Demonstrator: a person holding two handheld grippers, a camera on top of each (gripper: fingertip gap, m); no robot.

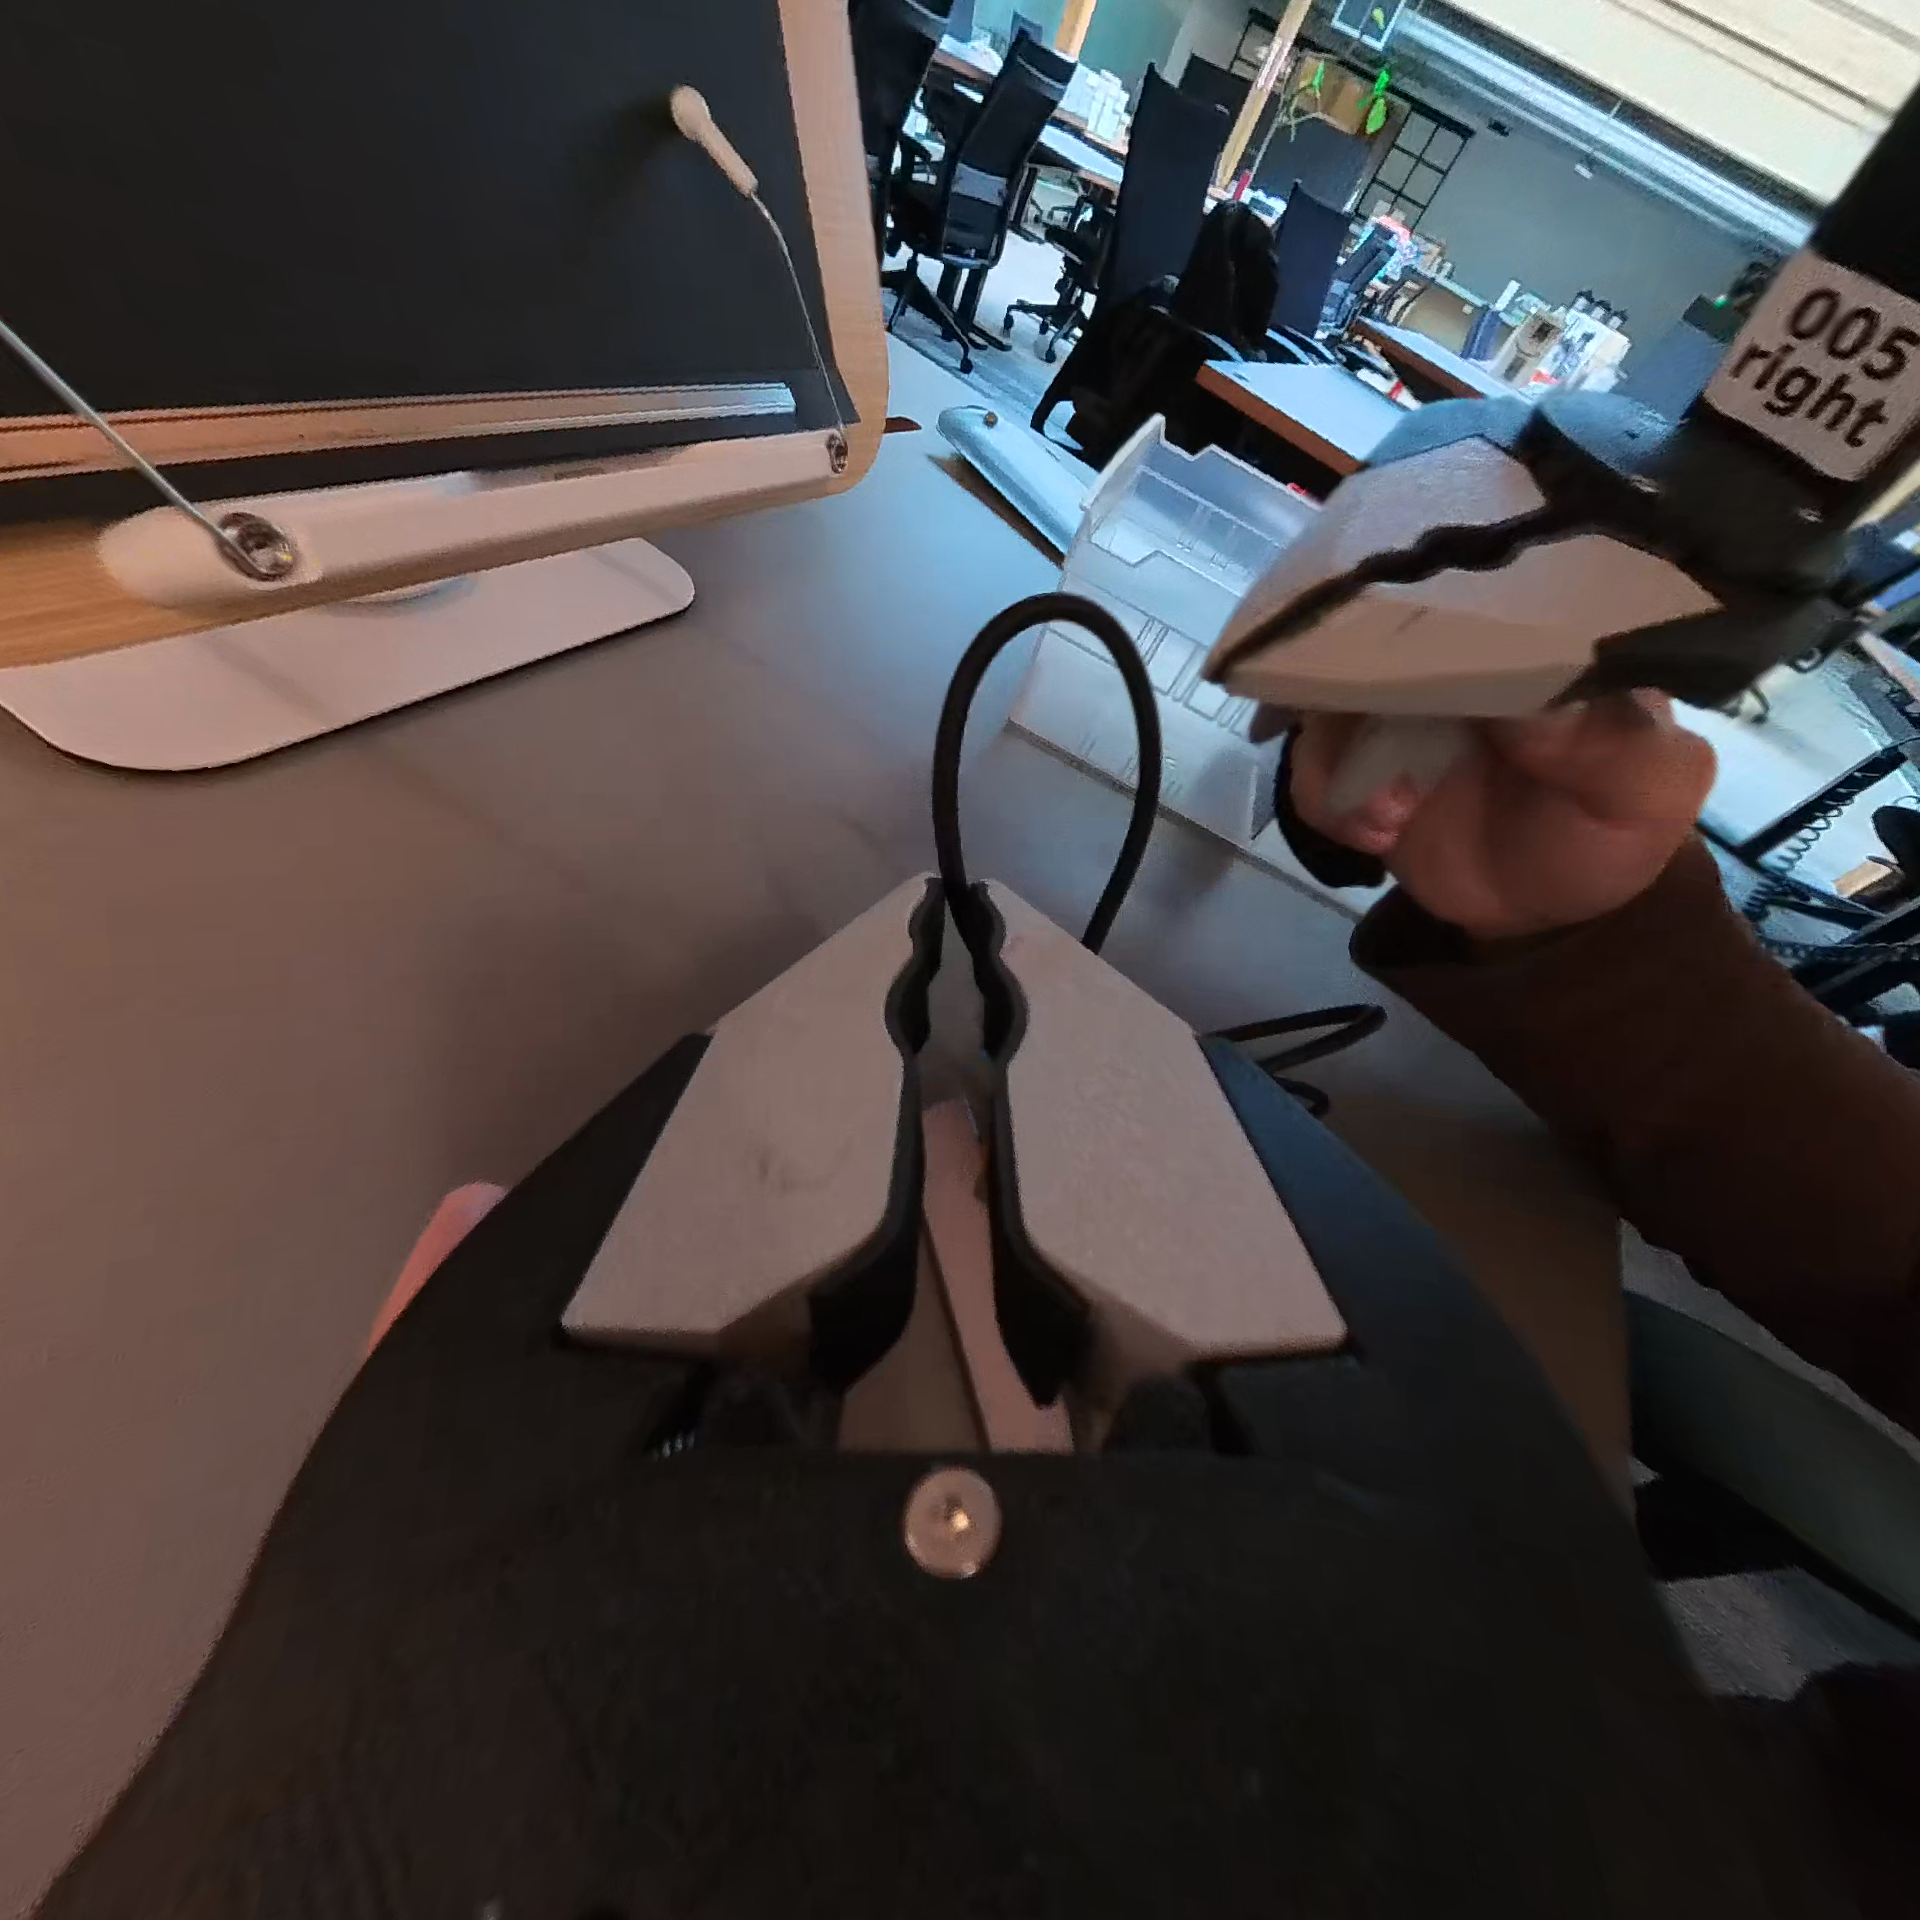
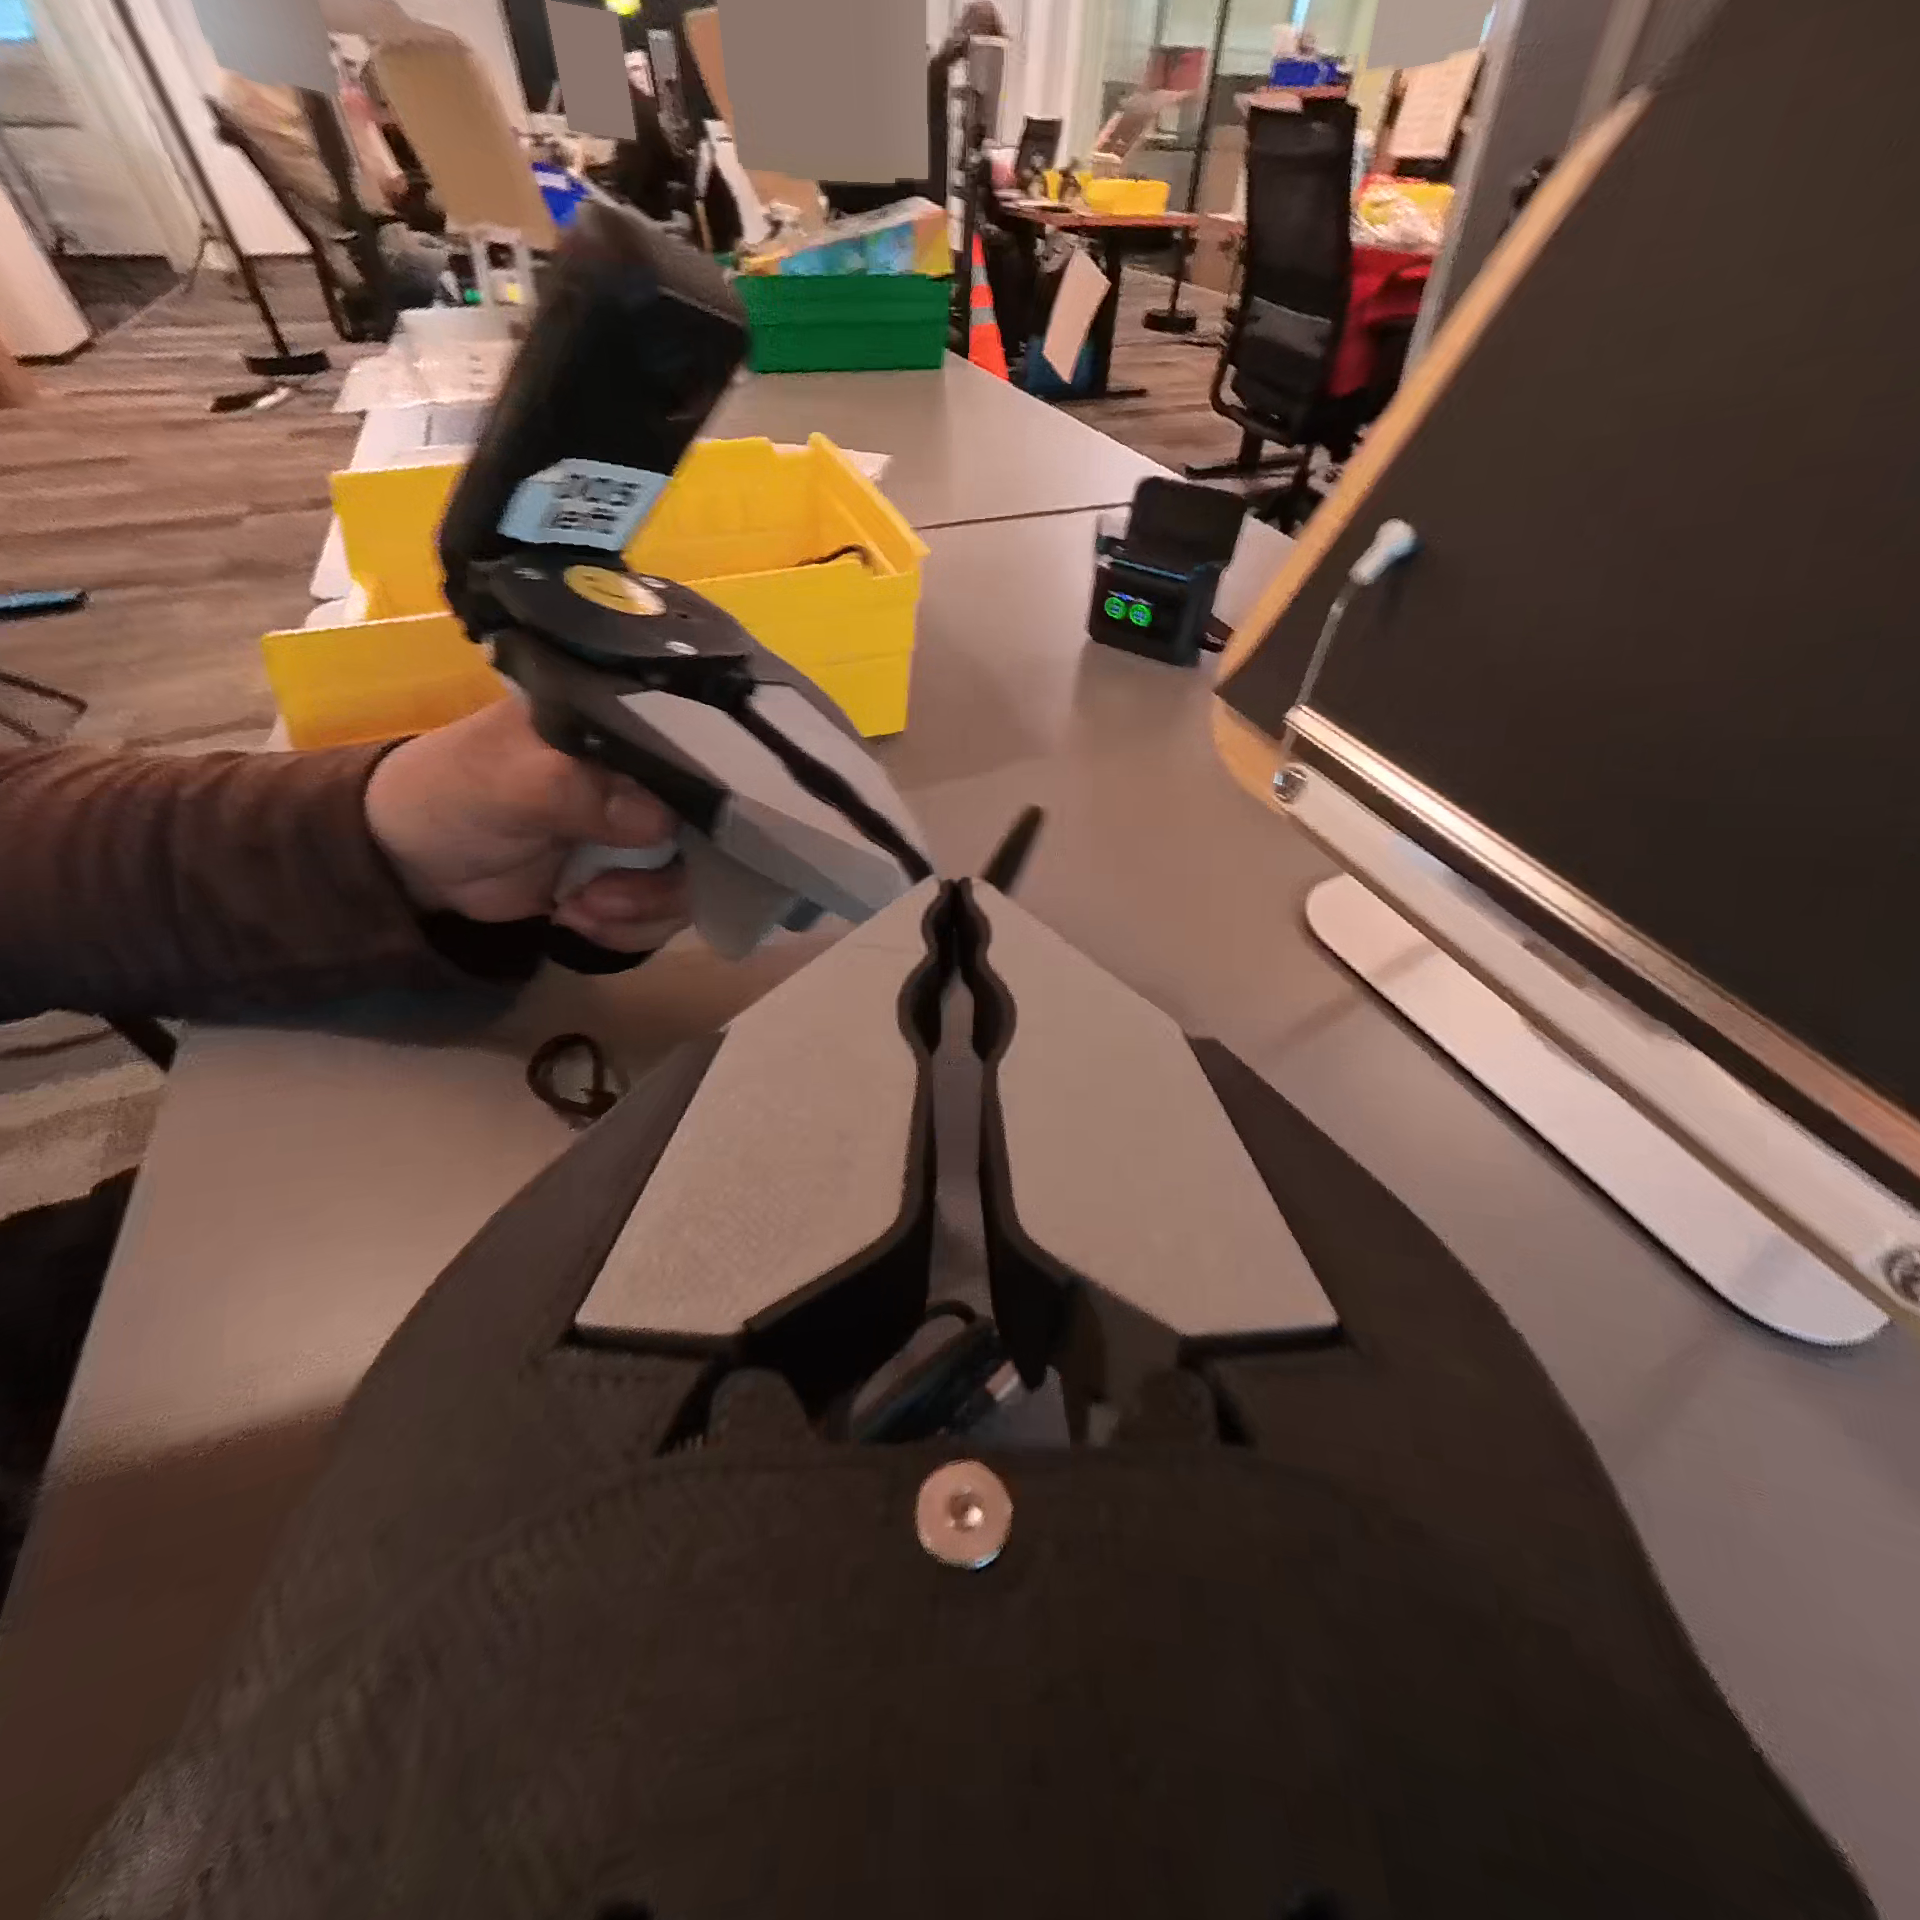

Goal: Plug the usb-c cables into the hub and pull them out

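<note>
My left gripper [image 1: 961,899] is shut on a thin black cable [image 1: 1049,623]. The cable comes out between the fingertips, loops upward and drops to the right onto the grey table [image 1: 416,987]. The left gripper also shows in the right wrist view [image 2: 909,871], held by a hand, with its tip close to my right gripper [image 2: 956,891]. A bit of the black cable [image 2: 1013,842] sticks up just behind the right fingertips. My right gripper is shut; in the left wrist view [image 1: 1221,670] its tips are together with nothing between them. I see no hub clearly.
A dark screen [image 1: 416,208] on a white foot [image 1: 364,665] stands at the back left; it is on the right in the right wrist view [image 2: 1662,520]. A white plastic box [image 1: 1143,582], a yellow bin [image 2: 790,582], a small black device [image 2: 1143,603] and a coiled dark cable [image 2: 566,1075] are on the table. My hands' fingertips stand some 6 cm from each other.
</note>
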